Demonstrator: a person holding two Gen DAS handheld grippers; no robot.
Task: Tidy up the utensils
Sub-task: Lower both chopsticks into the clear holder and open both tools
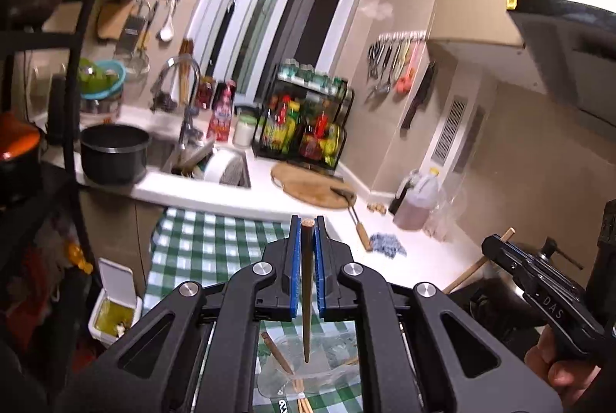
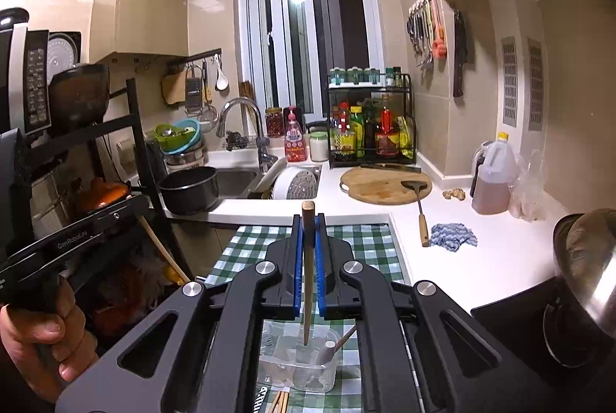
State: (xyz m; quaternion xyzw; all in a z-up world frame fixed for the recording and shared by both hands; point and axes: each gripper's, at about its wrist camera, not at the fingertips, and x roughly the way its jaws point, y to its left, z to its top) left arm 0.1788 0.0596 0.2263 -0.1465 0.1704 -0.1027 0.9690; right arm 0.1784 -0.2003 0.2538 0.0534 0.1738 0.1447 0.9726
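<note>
My left gripper (image 1: 307,232) is shut on a dark brown chopstick (image 1: 306,290) that points down over a clear plastic container (image 1: 327,370) on the green checked cloth (image 1: 200,243). Another chopstick (image 1: 278,353) leans in that container. My right gripper (image 2: 308,224) is shut on a light wooden chopstick (image 2: 308,274), its tip above the clear container (image 2: 300,367), which holds a white spoon (image 2: 327,349). More chopsticks (image 2: 280,401) lie on the cloth below. The right gripper shows in the left wrist view (image 1: 500,245), also holding its stick.
White counter (image 2: 481,259) with a round wooden board (image 2: 385,184), a spatula (image 2: 421,216), a blue rag (image 2: 452,236) and an oil jug (image 2: 494,178). Sink (image 2: 235,180) with a black pot (image 2: 188,188) at left. Black shelf rack (image 2: 134,143) at far left. Steel pot (image 2: 589,266) at right.
</note>
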